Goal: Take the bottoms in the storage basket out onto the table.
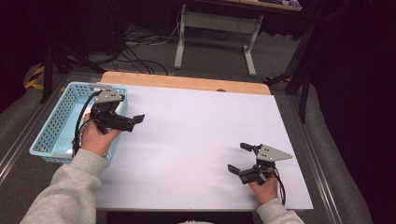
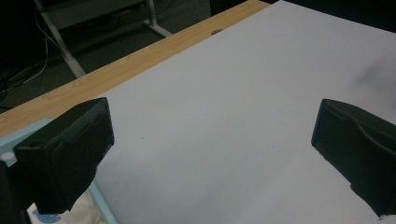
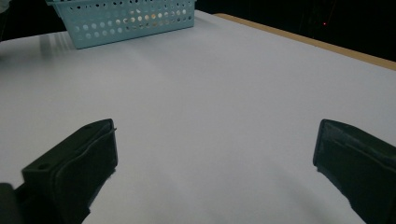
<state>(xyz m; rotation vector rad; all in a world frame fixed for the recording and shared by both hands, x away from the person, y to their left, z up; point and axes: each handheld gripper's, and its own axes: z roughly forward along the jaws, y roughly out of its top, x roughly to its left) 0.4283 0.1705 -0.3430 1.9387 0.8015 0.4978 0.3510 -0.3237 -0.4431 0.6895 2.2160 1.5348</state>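
— White sheet (image 1: 196, 140) covers the bench; basket (image 1: 51, 126) sits at its left edge, under the left tongs (image 1: 133, 120).
— Light, stiffish plastic — grip the rim. Both tongs spread, empty; right tongs (image 1: 240, 158) well apart.

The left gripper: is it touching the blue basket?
Cannot tell. In the high view the left gripper is over the basket's right edge, with open jaws pointing out over the white sheet, but no view plainly shows contact or a gap.
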